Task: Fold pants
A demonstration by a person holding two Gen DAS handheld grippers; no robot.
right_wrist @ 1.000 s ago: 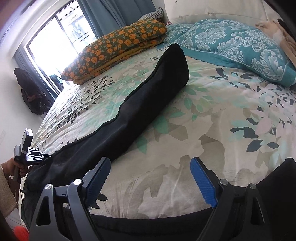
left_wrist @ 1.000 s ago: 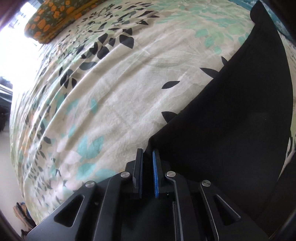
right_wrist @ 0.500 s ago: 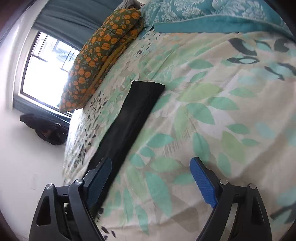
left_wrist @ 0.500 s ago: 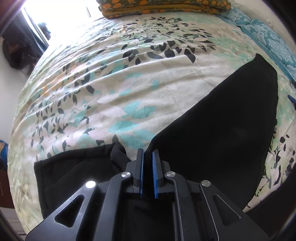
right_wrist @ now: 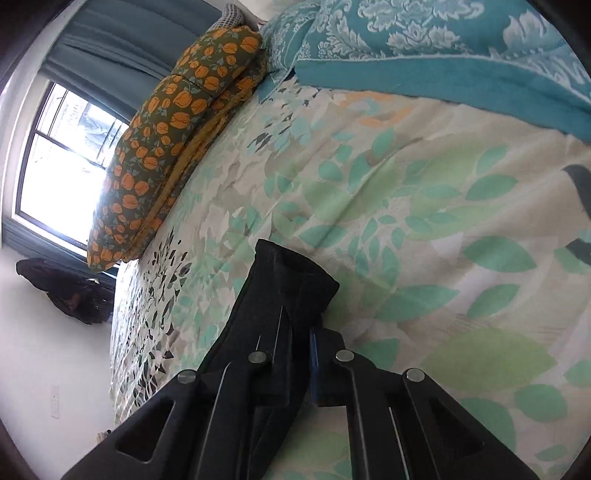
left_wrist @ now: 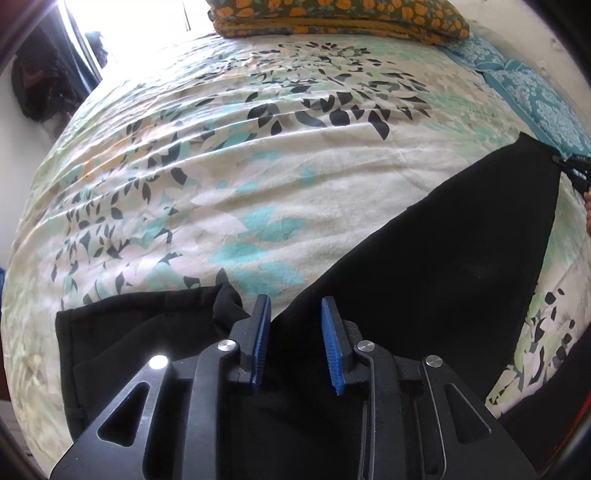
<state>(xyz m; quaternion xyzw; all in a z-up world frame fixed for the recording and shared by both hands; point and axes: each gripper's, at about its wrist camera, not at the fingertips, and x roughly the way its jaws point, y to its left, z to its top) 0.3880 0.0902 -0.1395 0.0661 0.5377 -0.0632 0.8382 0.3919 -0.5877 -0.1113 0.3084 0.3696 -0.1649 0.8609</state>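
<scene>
We see the black pants [left_wrist: 454, 258] lying on a bed covered by a leaf-print bedspread [left_wrist: 236, 155]. In the left wrist view one long leg runs from the near edge away to the far right, and a second dark section of the garment [left_wrist: 133, 332] spreads flat to the near left, bunched into a small peak just beside the tool. The left gripper [left_wrist: 295, 343] sits over the fabric where these two parts meet, its blue-padded fingers [left_wrist: 260, 343] spread apart with black cloth showing in the gap between them; nothing is pinched.

In the right wrist view the right gripper [right_wrist: 301, 354] has its fingers pressed together on the far end of the pant leg [right_wrist: 291, 284], and the hem sticks out just past the fingertips (only a thin sliver of one blue pad [right_wrist: 314, 354] shows beside the cloth). The leg trails back toward the near left under the tool.

An orange-flowered pillow [right_wrist: 173, 122] lies at the far left edge of the bed near the window [right_wrist: 55, 162], and a teal patterned blanket [right_wrist: 424, 48] crosses the far right. In the left wrist view the same pillow [left_wrist: 332, 14] sits at the far edge.
</scene>
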